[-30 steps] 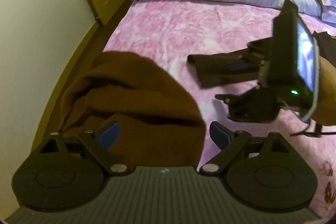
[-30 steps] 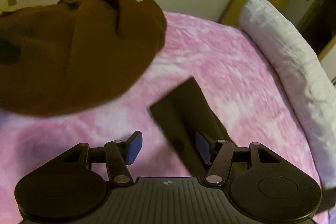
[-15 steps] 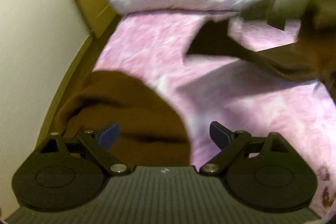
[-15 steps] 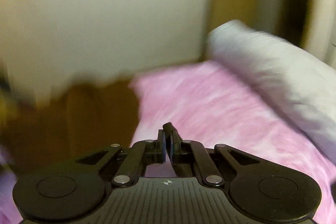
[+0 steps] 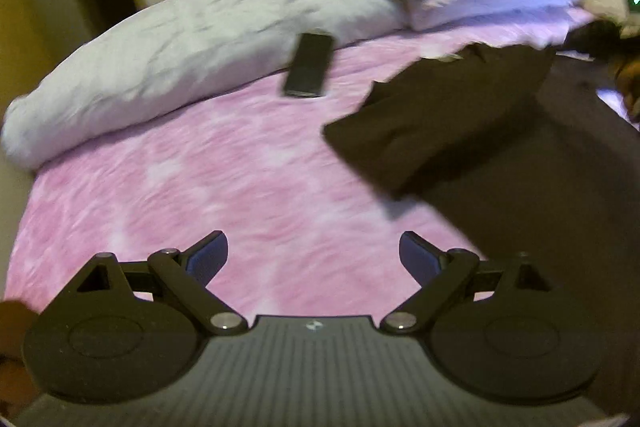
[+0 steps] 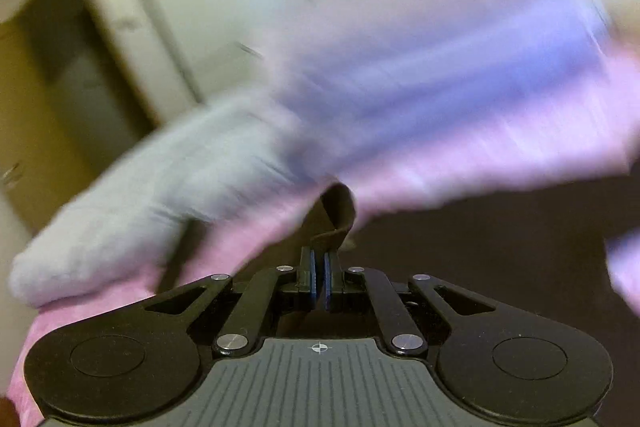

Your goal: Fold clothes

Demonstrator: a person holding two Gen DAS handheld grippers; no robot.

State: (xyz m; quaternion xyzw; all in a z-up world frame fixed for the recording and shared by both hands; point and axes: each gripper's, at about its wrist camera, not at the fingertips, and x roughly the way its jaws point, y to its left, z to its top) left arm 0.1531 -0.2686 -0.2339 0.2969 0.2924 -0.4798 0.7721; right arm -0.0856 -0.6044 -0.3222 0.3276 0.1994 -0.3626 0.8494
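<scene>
We judge the folding barely begun: the dark brown, soft fabric garment [image 5: 460, 115] hangs and drapes unfolded over the pink mottled bedspread [image 5: 200, 187], filling the left wrist view from about one o'clock down to four o'clock. Our right gripper [image 6: 319, 277] is clamped tight on a narrow edge of that garment, which curls up at twelve o'clock from its fingertips, while our left gripper [image 5: 314, 255] stands wide apart and empty above bare bedspread. Spreading it flat and every fold remain.
</scene>
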